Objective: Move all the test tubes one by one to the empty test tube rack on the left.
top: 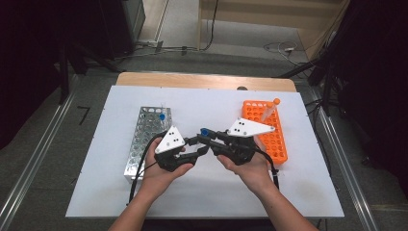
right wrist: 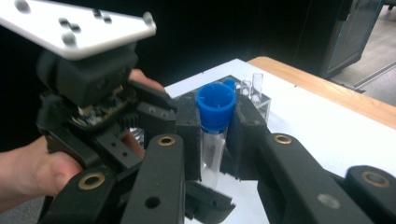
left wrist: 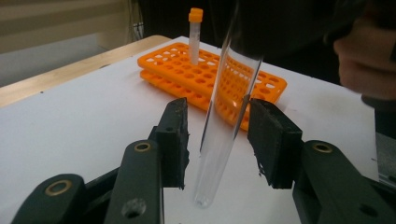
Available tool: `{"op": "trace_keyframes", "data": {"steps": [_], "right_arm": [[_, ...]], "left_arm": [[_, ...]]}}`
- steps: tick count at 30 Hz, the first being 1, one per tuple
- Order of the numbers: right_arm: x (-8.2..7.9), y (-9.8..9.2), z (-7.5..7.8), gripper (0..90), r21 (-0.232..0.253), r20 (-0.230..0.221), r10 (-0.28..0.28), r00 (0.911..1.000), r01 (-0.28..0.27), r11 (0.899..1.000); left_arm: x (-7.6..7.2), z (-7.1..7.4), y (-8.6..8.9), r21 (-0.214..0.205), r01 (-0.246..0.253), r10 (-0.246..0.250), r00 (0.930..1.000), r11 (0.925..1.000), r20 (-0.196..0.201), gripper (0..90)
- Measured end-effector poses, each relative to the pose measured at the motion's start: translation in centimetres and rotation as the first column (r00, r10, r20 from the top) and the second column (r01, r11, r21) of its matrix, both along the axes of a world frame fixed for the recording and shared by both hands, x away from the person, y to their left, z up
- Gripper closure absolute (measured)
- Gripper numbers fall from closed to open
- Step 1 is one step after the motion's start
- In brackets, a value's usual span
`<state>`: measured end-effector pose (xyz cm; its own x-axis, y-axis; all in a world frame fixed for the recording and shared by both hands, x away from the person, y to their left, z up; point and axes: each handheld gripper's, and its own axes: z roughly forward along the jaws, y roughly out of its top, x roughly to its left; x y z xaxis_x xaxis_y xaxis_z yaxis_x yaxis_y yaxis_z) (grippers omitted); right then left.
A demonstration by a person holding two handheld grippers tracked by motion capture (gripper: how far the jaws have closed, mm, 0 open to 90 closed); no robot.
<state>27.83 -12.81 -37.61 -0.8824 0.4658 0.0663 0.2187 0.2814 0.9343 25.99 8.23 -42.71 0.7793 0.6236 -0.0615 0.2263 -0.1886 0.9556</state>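
Over the near middle of a white surface (top: 110, 192), a person's two hands meet, each with a gripper. The right gripper (right wrist: 215, 135) is clamped on a clear test tube (right wrist: 212, 156) just under its blue cap (right wrist: 215, 106), holding it upright, probably so the other can take its lower end. The left gripper (left wrist: 218, 140) has its jaws narrowed around the tube's body, pads close on either side but with gaps visible, not yet pressing. A metal rack (top: 146, 137) lies left, an orange rack (top: 276, 139) right, one orange-capped tube (left wrist: 195, 35) standing in it. From above, the tube itself is masked by the grippers; the left gripper view cuts off its cap.
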Motion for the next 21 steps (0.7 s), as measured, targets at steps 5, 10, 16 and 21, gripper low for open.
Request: {"op": "trace_keyframes", "data": {"steps": [5,10,16,21], "right_arm": [[-0.11,0.22,-0.48,73.8,-0.009,-0.01,0.002,1.0,-0.002,1.0],[-0.14,0.31,-0.65,73.8,-0.007,-0.016,0.002,0.9999,-0.002,1.0],[-0.07,0.31,-0.76,73.4,-0.005,-0.015,0.0,0.9999,0.0,1.0],[0.12,-0.2,-0.54,51.7,0.024,-0.025,-0.002,0.9997,0.002,1.0]], "left_arm": [[-0.18,0.24,-0.09,0.0,0.008,-0.008,0.9999,1.0,0.014,65.8],[-0.06,0.17,0.01,-0.006,0.015,-0.015,0.9998,0.9999,0.01,74.1],[-0.06,0.13,-0.17,0.0,0.031,-0.031,0.9994,0.9995,0.016,76.9],[0.11,0.34,0.36,-0.013,0.008,-0.007,0.9998,0.9999,0.018,77.1]]}}
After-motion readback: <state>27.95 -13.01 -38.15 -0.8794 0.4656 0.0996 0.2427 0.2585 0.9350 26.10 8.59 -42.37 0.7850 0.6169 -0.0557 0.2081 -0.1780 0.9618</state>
